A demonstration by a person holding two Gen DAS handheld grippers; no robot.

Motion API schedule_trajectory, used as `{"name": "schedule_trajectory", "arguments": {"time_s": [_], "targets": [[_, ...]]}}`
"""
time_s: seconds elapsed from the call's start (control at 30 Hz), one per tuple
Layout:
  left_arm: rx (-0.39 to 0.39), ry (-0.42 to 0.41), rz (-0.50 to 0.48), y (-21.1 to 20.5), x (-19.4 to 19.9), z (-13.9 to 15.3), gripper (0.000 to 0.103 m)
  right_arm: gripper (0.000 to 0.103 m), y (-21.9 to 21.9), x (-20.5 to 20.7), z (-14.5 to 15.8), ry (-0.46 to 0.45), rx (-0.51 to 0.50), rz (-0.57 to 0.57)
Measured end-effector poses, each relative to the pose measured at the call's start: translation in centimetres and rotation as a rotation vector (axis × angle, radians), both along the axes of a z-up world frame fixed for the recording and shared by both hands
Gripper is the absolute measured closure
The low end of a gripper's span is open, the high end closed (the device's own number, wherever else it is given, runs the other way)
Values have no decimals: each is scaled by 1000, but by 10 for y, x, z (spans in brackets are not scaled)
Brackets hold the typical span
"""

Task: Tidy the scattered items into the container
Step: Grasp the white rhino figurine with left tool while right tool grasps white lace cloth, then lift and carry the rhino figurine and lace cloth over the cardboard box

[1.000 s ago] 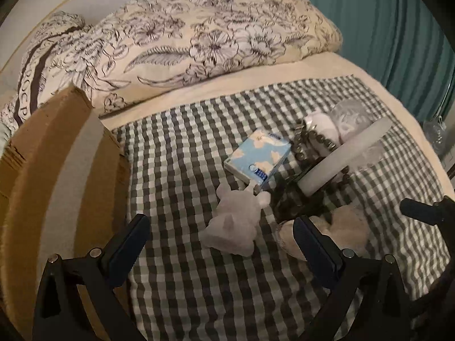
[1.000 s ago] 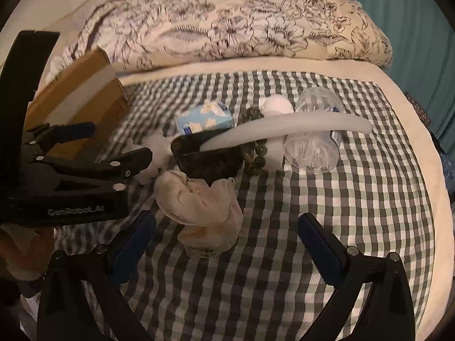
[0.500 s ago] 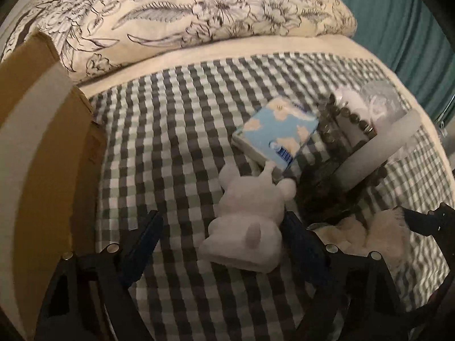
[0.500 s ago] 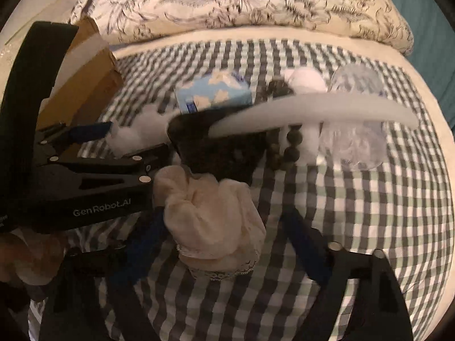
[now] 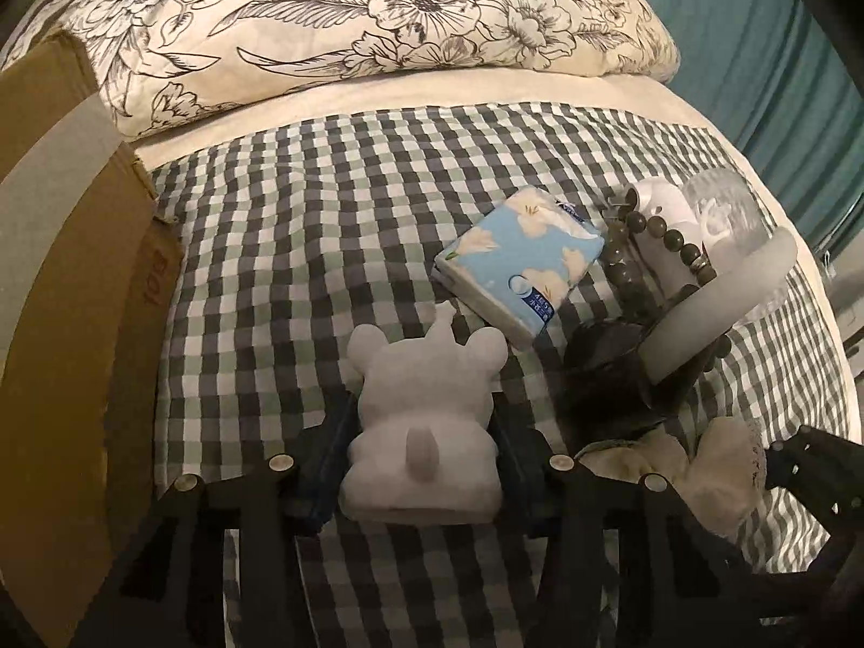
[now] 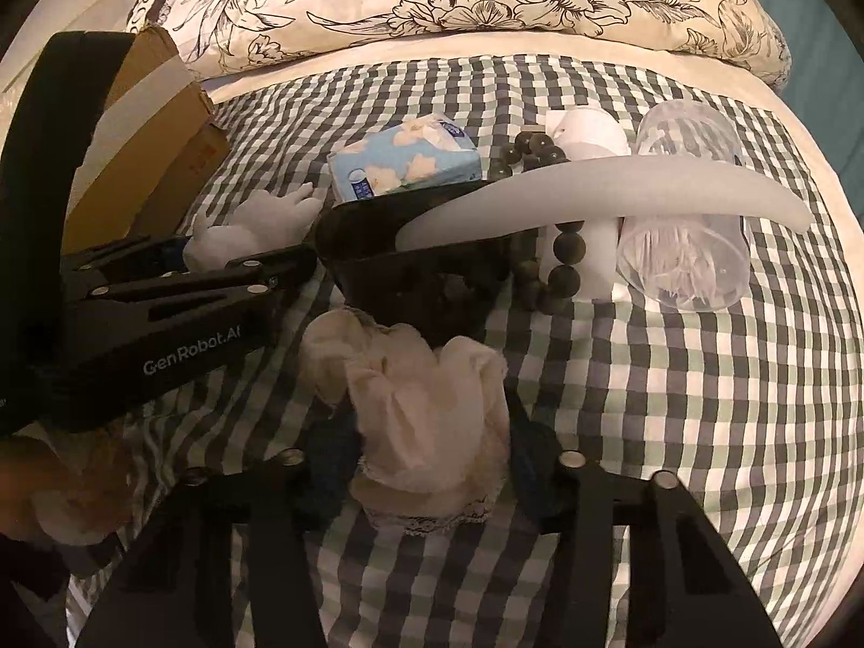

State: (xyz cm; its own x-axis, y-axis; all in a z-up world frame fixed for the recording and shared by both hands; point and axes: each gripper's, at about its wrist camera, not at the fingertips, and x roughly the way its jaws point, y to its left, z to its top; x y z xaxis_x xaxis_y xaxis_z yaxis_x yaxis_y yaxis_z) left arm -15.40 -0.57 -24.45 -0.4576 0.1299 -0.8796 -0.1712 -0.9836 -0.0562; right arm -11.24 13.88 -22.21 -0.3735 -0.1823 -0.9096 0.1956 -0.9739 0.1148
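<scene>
Dim, warm indoor light in both views, source not visible. Strong fisheye bending with black vignette corners. Floral pillow brightest, slightly soft. Black scoop loses detail in shadow. Clear plastic cup shows faint glare. Near gripper bodies dark, bottom edges murky.

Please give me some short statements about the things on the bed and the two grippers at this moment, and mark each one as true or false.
1. The left gripper has its fingers on both sides of the white plush toy. True.
2. The tissue pack lies inside the cardboard box. False: it lies on the checked cloth, apart from the box.
3. The right gripper has the cream lace cloth between its fingers. True.
4. The clear plastic cup stands upright. False: it lies on its side.
5. The bead bracelet hangs from the left gripper. False: it lies on the cloth beside the cup.
</scene>
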Motion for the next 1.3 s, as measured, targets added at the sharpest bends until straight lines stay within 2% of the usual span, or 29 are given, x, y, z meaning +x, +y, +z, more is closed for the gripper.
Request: {"name": "schedule_trajectory", "arguments": {"time_s": [0.17,0.23,0.47,0.93,1.3], "targets": [[6,45,23,-4,12,18,53,78,1,6,7,4,-17,4],[4,62,25,-5,17,27,53,80,2,9,13,15,-24,6],[0,133,32,-4,43,60,53,82,11,23,34,64,-70,-5],[10,274,38,-7,110,134,53,84,29,77,103,272,-105,-45],[14,366,50,-20,156,177,53,84,39,123,147,396,-127,-81]]}}
